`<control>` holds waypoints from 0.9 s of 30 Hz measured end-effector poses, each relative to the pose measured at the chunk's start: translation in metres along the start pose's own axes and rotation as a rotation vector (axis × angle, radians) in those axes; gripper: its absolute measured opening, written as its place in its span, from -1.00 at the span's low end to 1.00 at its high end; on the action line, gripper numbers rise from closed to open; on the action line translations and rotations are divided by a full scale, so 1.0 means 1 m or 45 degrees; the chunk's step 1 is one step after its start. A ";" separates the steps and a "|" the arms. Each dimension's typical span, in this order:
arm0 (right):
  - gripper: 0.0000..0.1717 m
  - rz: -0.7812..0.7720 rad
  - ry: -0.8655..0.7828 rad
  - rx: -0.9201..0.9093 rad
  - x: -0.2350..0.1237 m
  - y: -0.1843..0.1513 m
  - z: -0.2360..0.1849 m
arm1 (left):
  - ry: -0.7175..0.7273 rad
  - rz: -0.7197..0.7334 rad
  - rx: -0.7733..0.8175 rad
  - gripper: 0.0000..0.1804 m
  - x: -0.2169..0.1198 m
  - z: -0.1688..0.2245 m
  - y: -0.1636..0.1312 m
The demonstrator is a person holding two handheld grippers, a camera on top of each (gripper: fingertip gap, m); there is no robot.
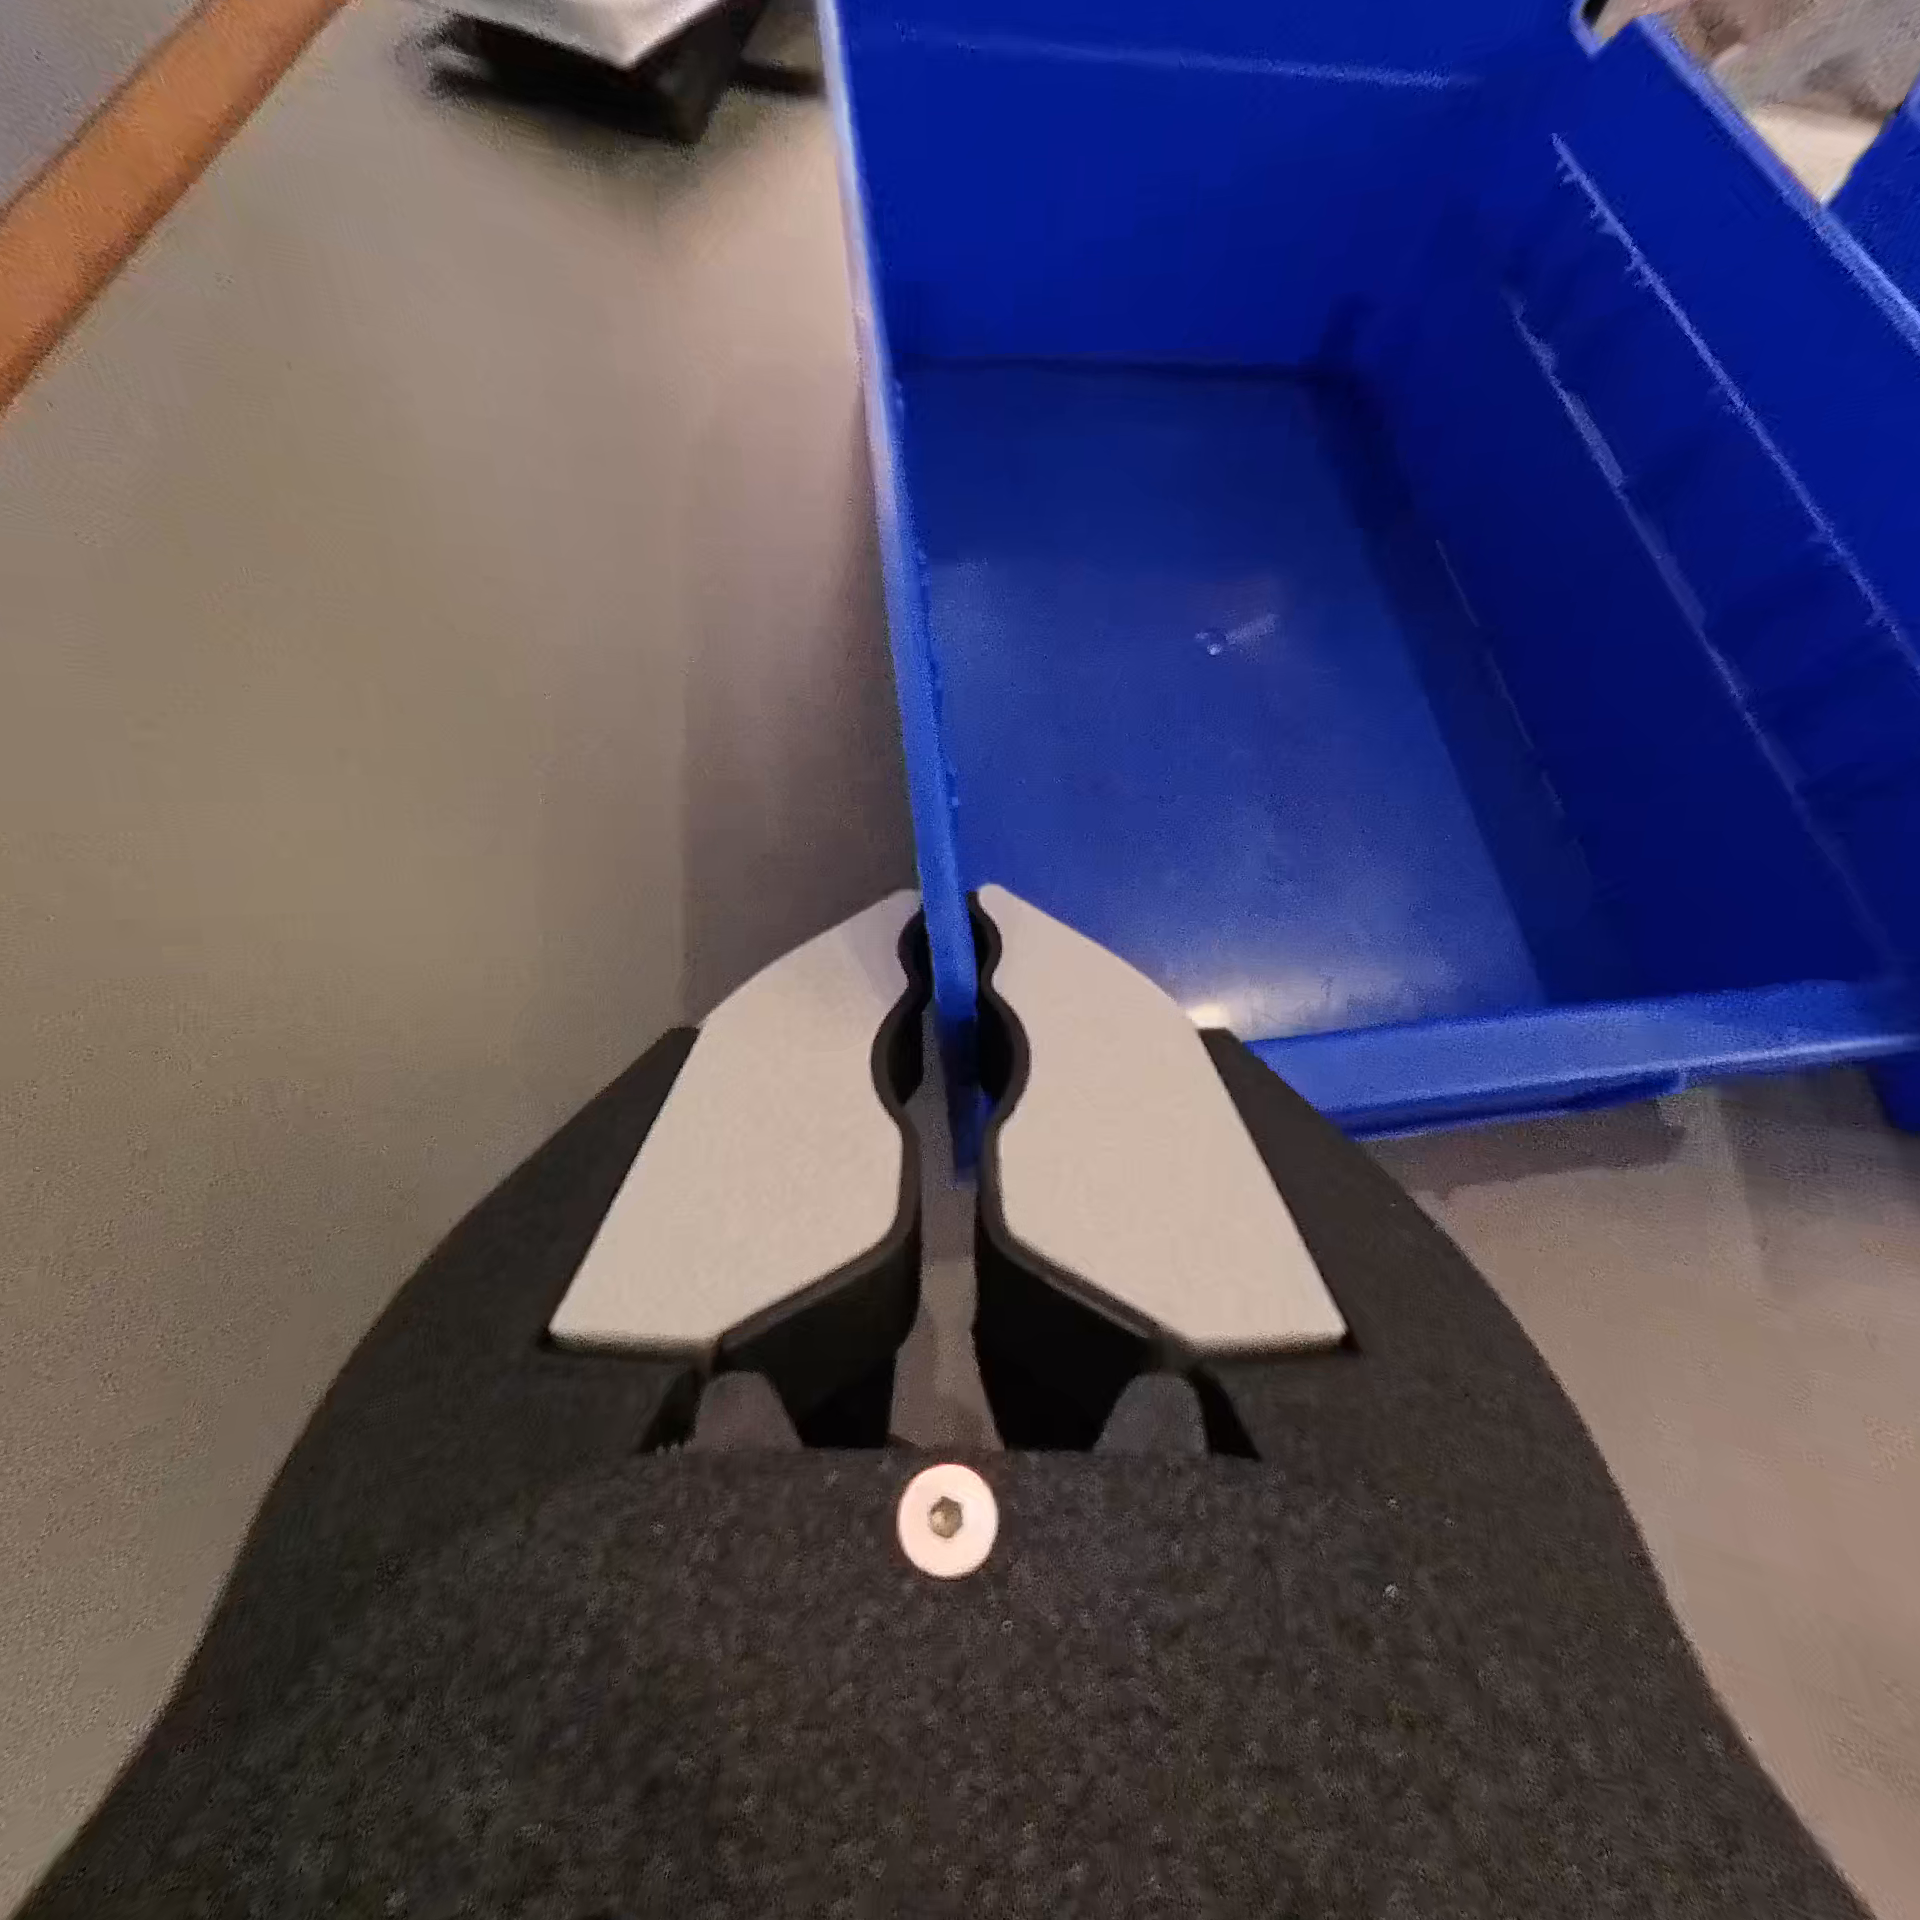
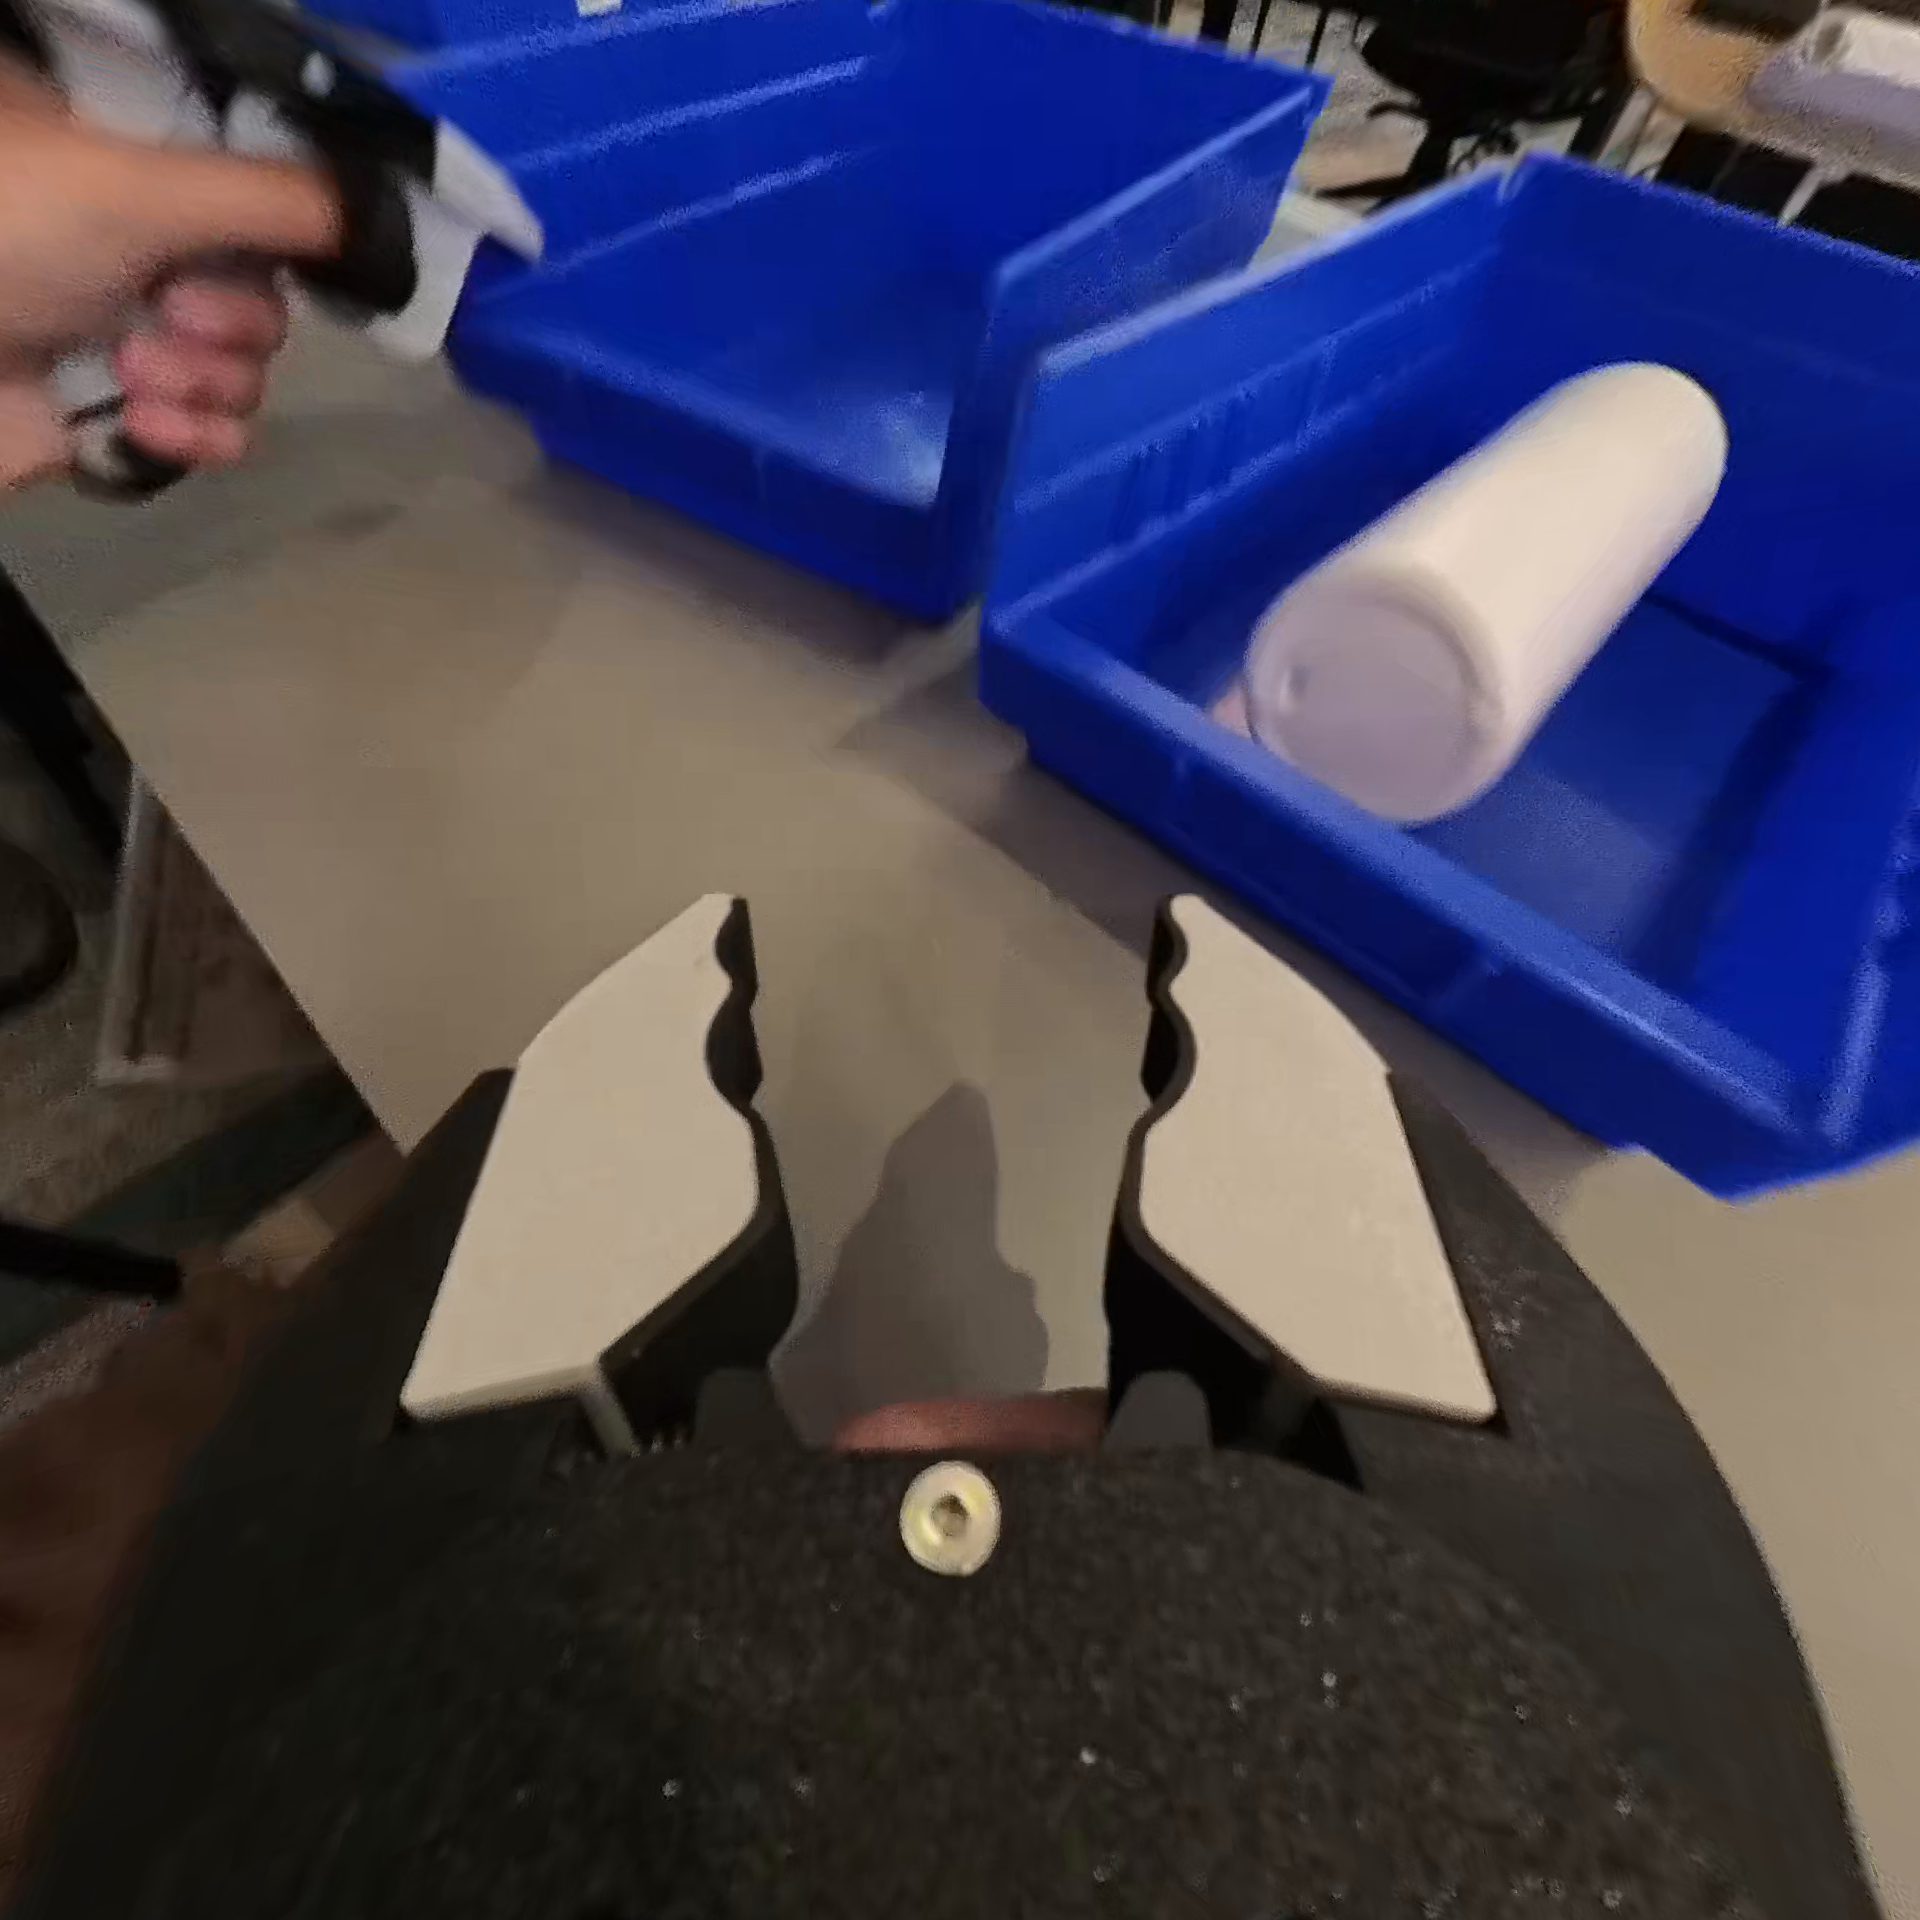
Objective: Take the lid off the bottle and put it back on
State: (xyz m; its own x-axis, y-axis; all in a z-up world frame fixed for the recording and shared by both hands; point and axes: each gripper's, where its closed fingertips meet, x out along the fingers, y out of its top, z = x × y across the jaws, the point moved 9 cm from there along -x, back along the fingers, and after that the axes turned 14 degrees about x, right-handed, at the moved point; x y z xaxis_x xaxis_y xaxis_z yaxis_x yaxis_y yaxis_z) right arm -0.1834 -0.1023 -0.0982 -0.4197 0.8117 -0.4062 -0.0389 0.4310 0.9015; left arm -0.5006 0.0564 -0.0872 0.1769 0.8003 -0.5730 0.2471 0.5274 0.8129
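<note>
left gripper (image 1: 948,914) clamped on side wall of empty blue bin (image 1: 1195,727). right gripper (image 2: 951,925) jaws wide apart, bare, over grey table (image 2: 520,727). white bottle (image 2: 1475,592) lies on its side inside second bin (image 2: 1247,821), right of empty bin.

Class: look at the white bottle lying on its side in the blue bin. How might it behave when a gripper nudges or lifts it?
The white bottle is a smooth cylinder lying on its side, so a nudge would probably roll it until a wall of its blue bin stops it. Its plain, smooth-looking surface may slip in the jaws. It looks rigid rather than floppy; its weight cannot be judged.
</note>
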 end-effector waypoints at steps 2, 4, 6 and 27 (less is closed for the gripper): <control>-0.11 0.051 -0.020 0.017 0.018 0.011 -0.020 | 0.013 -0.008 -0.023 -0.95 -0.029 0.009 -0.019; -0.10 0.074 -0.048 0.038 0.036 0.022 -0.041 | 0.029 0.008 -0.047 -0.95 -0.056 0.016 -0.038; -0.13 0.079 -0.116 0.048 0.054 0.029 -0.056 | 0.037 0.030 -0.068 -0.95 -0.079 0.021 -0.055; -0.95 0.491 -0.517 -0.005 -0.078 0.153 0.014 | 0.023 0.568 0.189 -0.94 -0.167 0.174 0.070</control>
State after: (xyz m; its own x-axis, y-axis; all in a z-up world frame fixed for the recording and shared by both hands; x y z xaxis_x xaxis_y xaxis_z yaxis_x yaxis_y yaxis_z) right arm -0.1445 -0.0942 0.0688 -0.0215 0.9972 -0.0712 0.0446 0.0721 0.9964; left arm -0.3476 -0.0903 0.0471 0.2803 0.9451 -0.1683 0.2845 0.0857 0.9549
